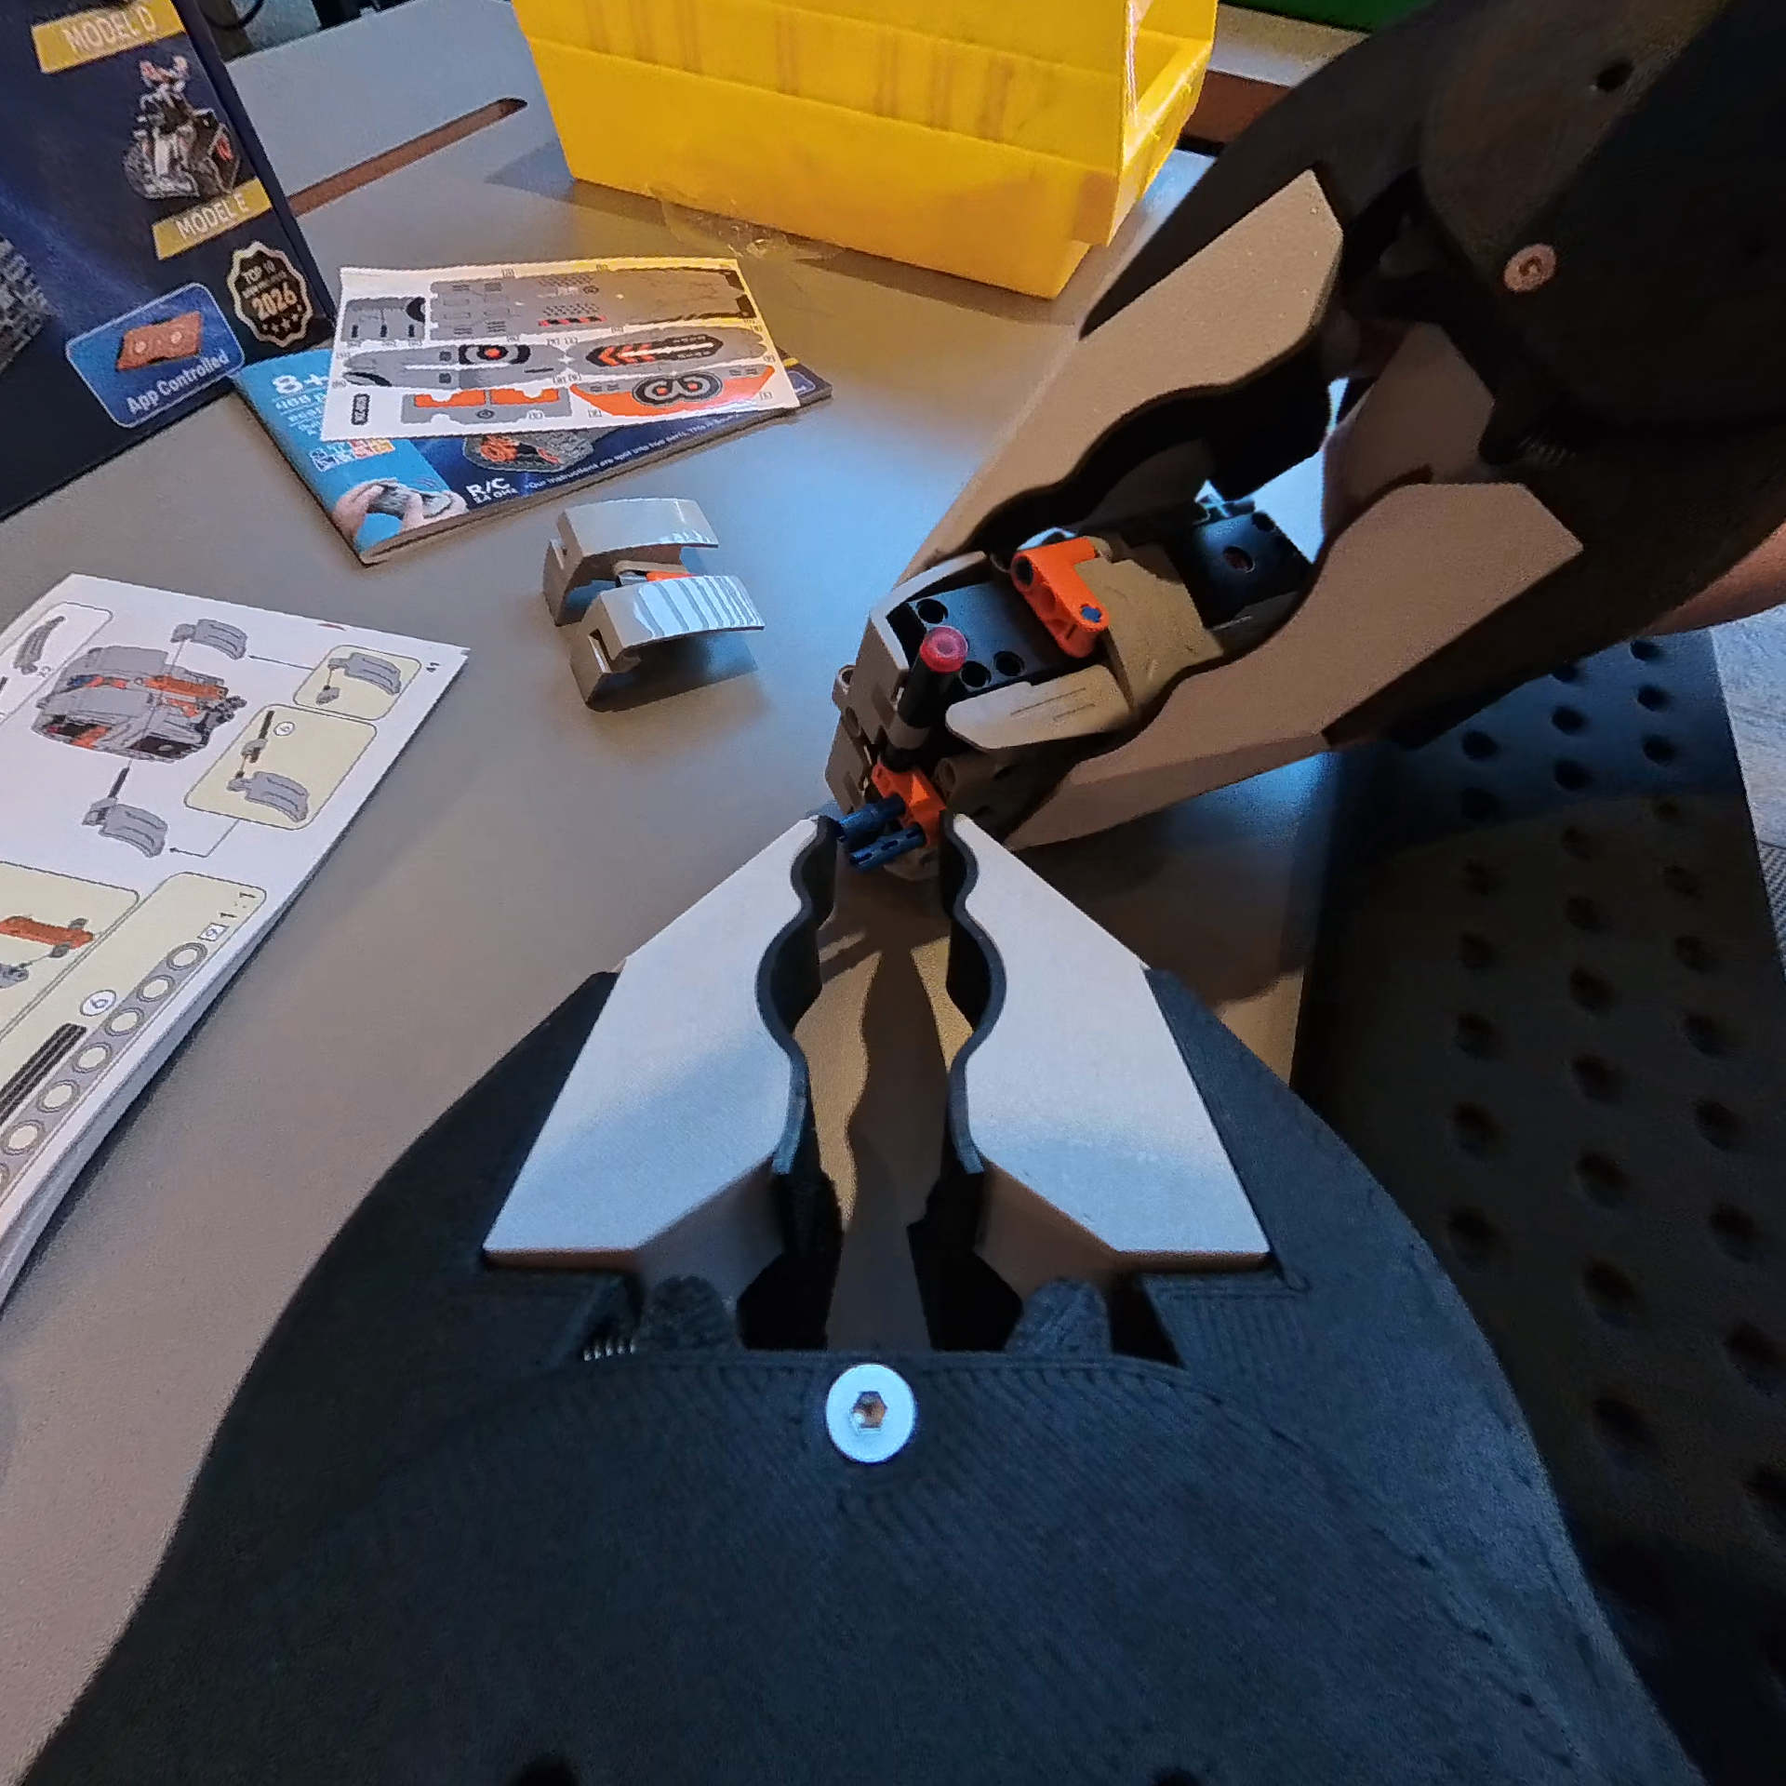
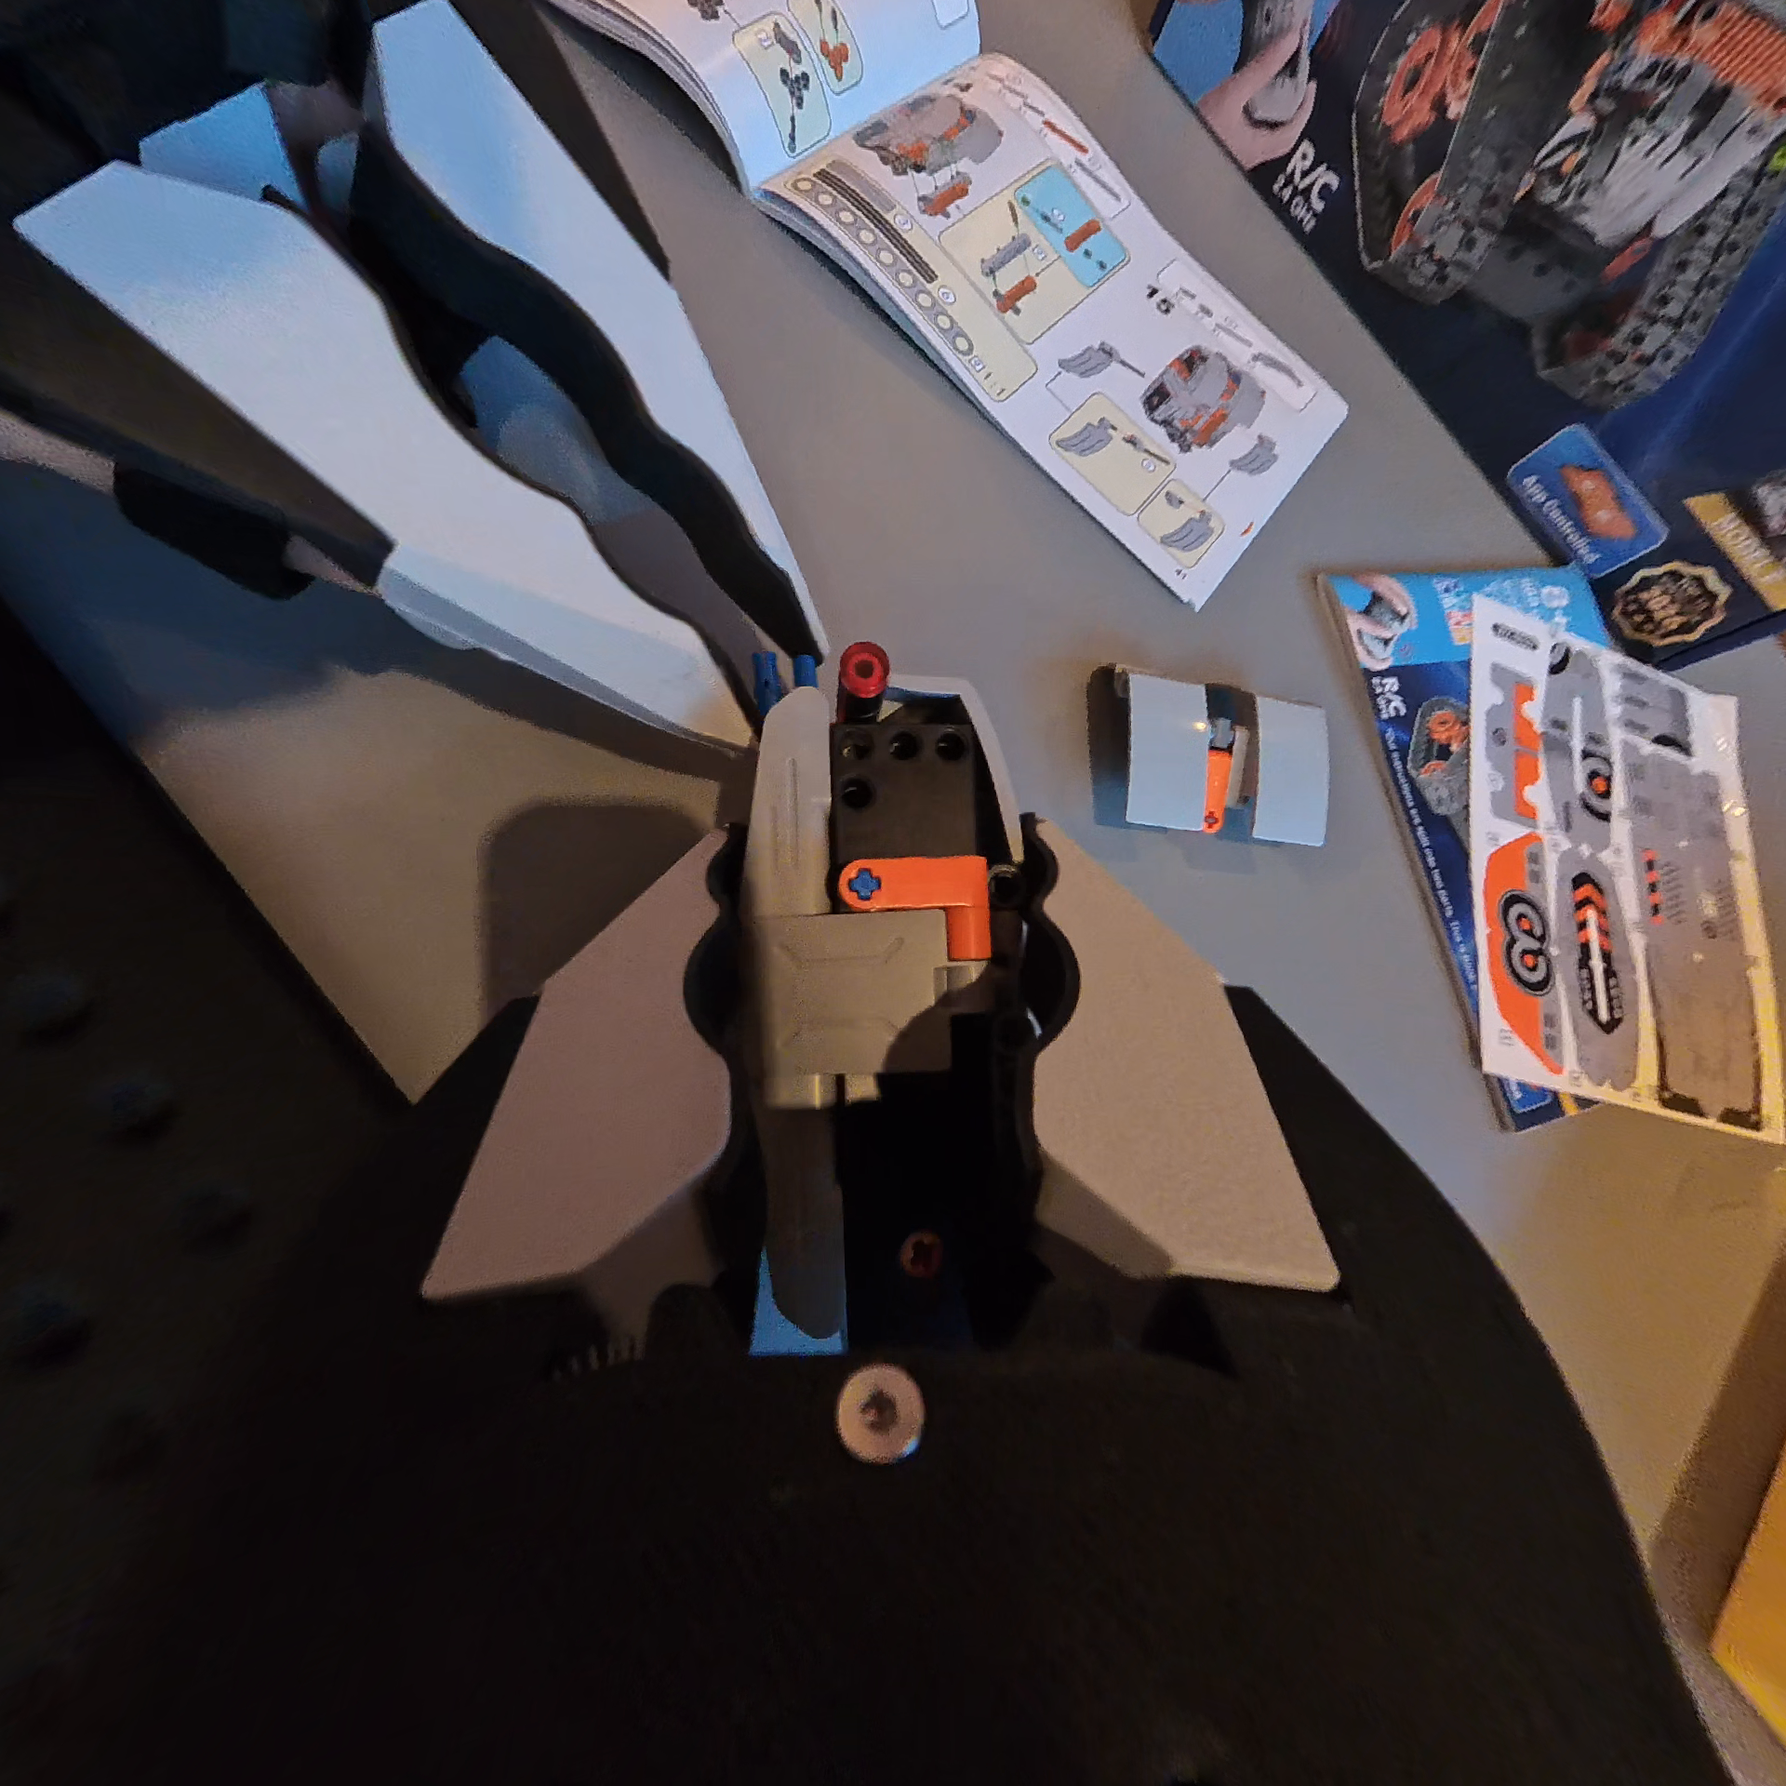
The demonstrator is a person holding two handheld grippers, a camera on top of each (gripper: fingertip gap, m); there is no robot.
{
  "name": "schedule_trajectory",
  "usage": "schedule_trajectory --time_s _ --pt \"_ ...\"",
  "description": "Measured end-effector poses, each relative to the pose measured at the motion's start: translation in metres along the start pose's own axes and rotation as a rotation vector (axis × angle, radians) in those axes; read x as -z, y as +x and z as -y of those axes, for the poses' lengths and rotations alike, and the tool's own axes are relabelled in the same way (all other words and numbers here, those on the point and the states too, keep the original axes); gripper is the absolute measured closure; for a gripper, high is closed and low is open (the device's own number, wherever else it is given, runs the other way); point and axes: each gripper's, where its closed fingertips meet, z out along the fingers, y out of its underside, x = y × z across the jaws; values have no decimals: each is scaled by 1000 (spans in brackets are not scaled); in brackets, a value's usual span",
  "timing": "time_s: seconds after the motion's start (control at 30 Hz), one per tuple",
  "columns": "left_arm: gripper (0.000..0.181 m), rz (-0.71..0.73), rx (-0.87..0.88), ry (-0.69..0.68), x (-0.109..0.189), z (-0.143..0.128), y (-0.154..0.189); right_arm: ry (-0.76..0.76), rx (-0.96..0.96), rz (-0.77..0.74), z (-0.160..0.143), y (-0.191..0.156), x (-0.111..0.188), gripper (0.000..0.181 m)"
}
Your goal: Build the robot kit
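Table (image 1: 503, 870) matt grey, smooth – bin (image 1: 870, 126) glossy yellow plastic – booklet (image 1: 193, 773) paper – brick model (image 2: 870, 918) smooth plastic.

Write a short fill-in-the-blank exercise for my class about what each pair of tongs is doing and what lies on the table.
1. The right tongs are shut on a brick ____.
2. The left tongs have their tips at two ____ pins.
3. The bin behind the sticker sheet is ____.

Missing words: model; blue; yellow

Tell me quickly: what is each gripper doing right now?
Left gripper: jaws open, tips at the small blue pins, holding nothing.
Right gripper: shut on the grey, black and orange brick model.
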Motion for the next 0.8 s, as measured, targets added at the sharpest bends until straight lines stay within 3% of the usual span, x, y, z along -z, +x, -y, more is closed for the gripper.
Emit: schedule_trajectory --time_s 0.2,0.33,0.5,0.8 --pt "166 72 -41 25 1 4 -4 17 -53 11 0 3 -1 128" --pt "142 88 -25 12 -2 2 -5 7 -117 41 0 5 -1 128" --pt "155 78 -71 11 -5 4 -4 6 -198 108 0 4 -1 128" --pt "158 87 -103 12 -7 5 -5 1 -216 112 0 5 -1 128"
